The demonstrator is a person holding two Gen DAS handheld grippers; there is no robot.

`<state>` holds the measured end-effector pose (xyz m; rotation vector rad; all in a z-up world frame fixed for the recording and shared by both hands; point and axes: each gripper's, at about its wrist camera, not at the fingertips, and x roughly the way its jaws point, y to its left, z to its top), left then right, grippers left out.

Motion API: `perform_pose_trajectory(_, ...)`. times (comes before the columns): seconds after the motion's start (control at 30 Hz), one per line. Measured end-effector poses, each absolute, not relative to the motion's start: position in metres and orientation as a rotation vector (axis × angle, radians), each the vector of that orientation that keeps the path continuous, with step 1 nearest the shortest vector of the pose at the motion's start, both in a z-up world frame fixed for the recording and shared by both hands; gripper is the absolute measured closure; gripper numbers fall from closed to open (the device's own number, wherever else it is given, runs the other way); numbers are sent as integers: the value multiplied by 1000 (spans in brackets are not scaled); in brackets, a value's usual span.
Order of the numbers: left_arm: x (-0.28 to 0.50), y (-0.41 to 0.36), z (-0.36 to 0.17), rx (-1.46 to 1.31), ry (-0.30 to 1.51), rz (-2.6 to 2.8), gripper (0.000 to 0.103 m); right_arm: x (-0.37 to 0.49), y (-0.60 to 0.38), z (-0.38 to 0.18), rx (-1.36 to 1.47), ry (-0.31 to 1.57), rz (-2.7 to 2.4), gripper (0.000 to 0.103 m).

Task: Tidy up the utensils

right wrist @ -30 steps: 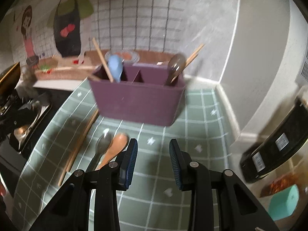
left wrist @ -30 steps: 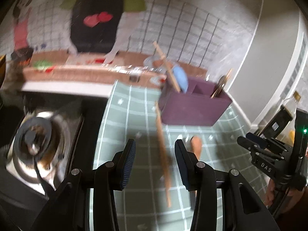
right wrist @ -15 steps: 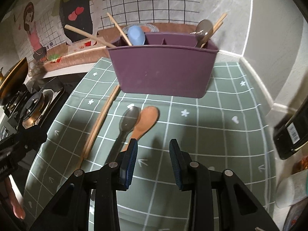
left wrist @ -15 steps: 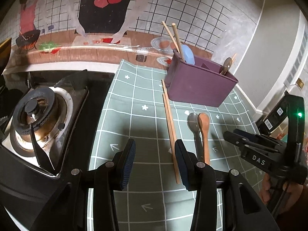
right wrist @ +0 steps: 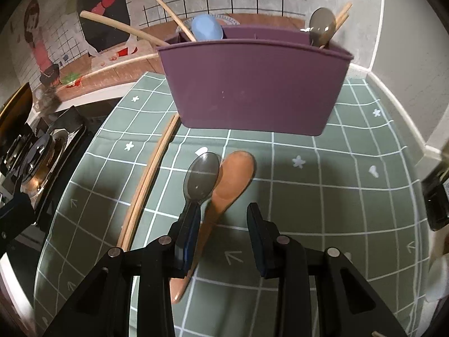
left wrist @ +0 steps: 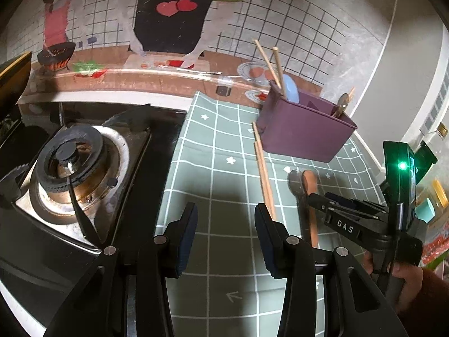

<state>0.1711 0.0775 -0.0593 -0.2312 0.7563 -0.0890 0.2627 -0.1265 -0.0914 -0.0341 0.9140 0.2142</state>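
Observation:
A purple utensil caddy [right wrist: 252,84] [left wrist: 304,129] stands on the green checked mat [right wrist: 322,196], holding a blue spoon [right wrist: 206,28], chopsticks and a grey spoon [right wrist: 322,26]. In front of it lie a grey spoon [right wrist: 200,179], a wooden spoon [right wrist: 233,182] [left wrist: 310,193] and a pair of chopsticks [right wrist: 151,177] [left wrist: 263,174]. My right gripper [right wrist: 223,230] is open, low over the two spoons' handles, its left finger above them. My left gripper [left wrist: 226,233] is open over the mat, with the chopsticks' near end by its right finger. The right gripper's body [left wrist: 359,221] shows in the left wrist view.
A gas stove burner [left wrist: 70,165] sits left of the mat. A tiled wall with a cartoon cook picture rises behind. Bottles and a teal container [left wrist: 426,210] stand at the far right. A hand [left wrist: 404,278] holds the right gripper.
Both grippers have sunk toward the mat. The right one has come closer over the two spoons, which now lie by its left finger. Both stay open.

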Motion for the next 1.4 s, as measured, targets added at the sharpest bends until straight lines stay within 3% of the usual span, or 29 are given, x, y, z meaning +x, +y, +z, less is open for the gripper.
perform_pose_trajectory(0.7, 191, 53, -63, -203, 769, -163, 60, 296, -119, -102, -70, 862, 132, 75)
perform_pose_trajectory(1.4, 279, -35, -99, -160, 906, -287, 60, 221, -223, -26, 30, 662, 93, 77)
